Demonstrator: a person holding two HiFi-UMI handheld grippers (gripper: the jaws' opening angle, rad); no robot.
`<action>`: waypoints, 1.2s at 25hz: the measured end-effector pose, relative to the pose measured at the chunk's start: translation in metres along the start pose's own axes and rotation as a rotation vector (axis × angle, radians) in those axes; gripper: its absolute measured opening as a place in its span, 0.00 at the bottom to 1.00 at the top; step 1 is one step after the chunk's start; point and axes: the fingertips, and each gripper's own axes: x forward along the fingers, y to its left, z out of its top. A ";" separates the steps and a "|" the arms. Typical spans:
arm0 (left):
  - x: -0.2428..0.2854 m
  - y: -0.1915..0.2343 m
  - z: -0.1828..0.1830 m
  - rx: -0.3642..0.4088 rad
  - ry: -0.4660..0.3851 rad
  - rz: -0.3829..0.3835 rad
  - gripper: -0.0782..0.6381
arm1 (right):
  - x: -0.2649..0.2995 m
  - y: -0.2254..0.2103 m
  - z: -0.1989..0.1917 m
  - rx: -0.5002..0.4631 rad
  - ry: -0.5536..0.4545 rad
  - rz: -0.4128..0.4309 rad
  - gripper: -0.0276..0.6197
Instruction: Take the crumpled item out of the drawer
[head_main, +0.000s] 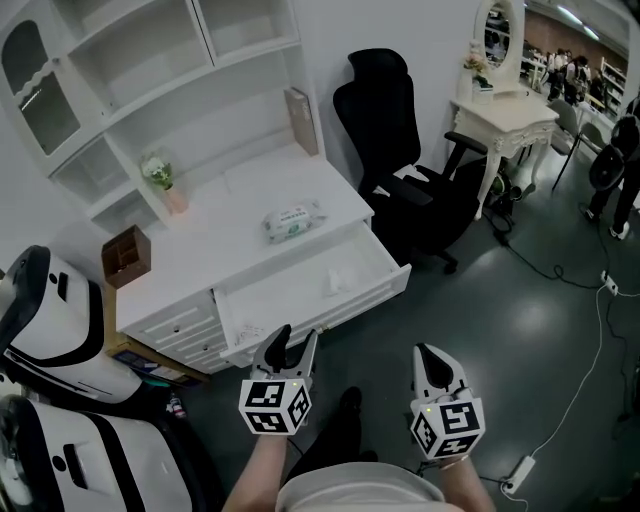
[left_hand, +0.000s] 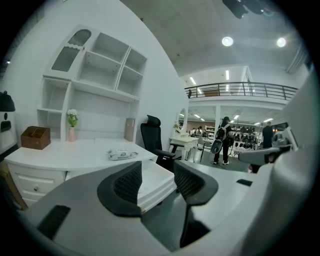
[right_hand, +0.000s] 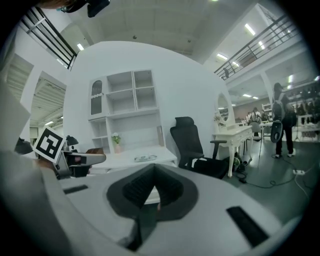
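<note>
Nearest to me are the two grippers, held low in front of the desk (head_main: 225, 250). My left gripper (head_main: 296, 343) has its jaws spread wide with nothing between them, and through the gap I see only the corner of the open drawer (head_main: 285, 298). My right gripper (head_main: 432, 358) has its jaws pressed together at the tips, empty, and sits well away from the furniture.

The crumpled item (head_main: 333, 282) lies on the drawer floor toward the right end, apart from the walls. It is pale against a white drawer, so I take it for a small wad of paper or tissue but cannot be sure.

I judge the reach has not begun. To do it well, I would bring the left gripper over the front rim from above and turn it so the jaws straddle the wad. I'd close only once both pads flank it, since a light wad may skid away from a single touch. The wipes pack (head_main: 293, 220) on the desk is clear of that path.
</note>
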 end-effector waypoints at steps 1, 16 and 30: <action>0.008 0.004 0.002 0.001 0.000 0.000 0.36 | 0.009 -0.002 0.002 0.000 0.001 -0.002 0.05; 0.127 0.060 0.029 -0.013 0.060 -0.043 0.36 | 0.125 -0.037 0.042 0.013 0.016 -0.081 0.05; 0.200 0.084 0.026 -0.017 0.139 -0.143 0.36 | 0.186 -0.045 0.059 0.000 0.029 -0.151 0.05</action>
